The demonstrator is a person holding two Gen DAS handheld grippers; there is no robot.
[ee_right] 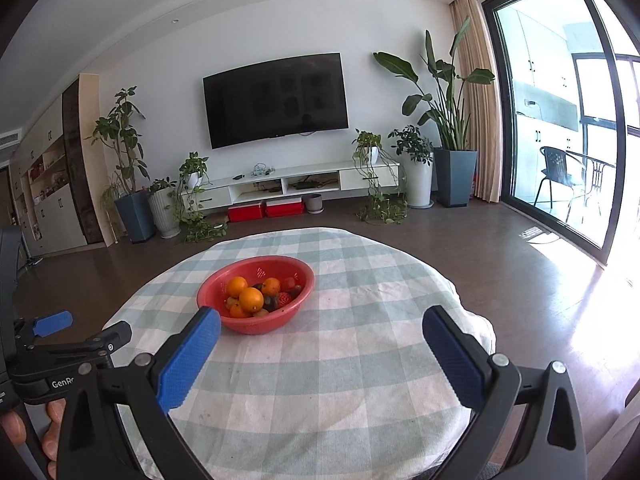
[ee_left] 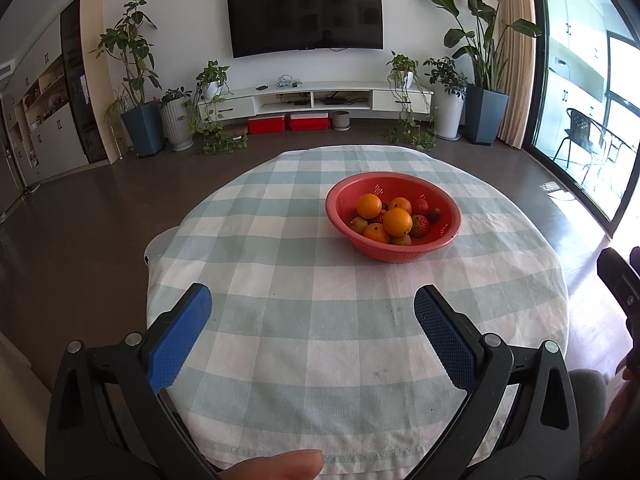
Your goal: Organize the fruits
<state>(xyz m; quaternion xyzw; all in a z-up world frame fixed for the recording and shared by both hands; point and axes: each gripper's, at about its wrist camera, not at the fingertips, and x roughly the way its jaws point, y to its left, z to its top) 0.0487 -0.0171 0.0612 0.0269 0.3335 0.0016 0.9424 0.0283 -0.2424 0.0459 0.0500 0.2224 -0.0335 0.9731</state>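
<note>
A red perforated bowl (ee_left: 444,200) (ee_right: 216,288) stands on the round table with the green-and-white checked cloth (ee_left: 304,280) (ee_right: 360,320). It holds several oranges (ee_left: 397,222) (ee_right: 251,299), strawberries (ee_left: 420,226) (ee_right: 284,299) and small greenish and dark fruits. My left gripper (ee_left: 312,300) is open above the near part of the cloth, well short of the bowl, with nothing between its blue pads. My right gripper (ee_right: 322,322) is open too, to the right of the bowl and nearer than it, empty. The left gripper also shows at the left edge of the right wrist view.
The table edge runs close beneath both grippers, and dark floor surrounds it. Far behind stand a TV (ee_left: 304,14), a low white cabinet (ee_left: 312,100), potted plants (ee_left: 138,80) and red boxes (ee_left: 266,124). A glass door (ee_right: 560,128) is on the right. A fingertip (ee_left: 276,466) shows at the bottom.
</note>
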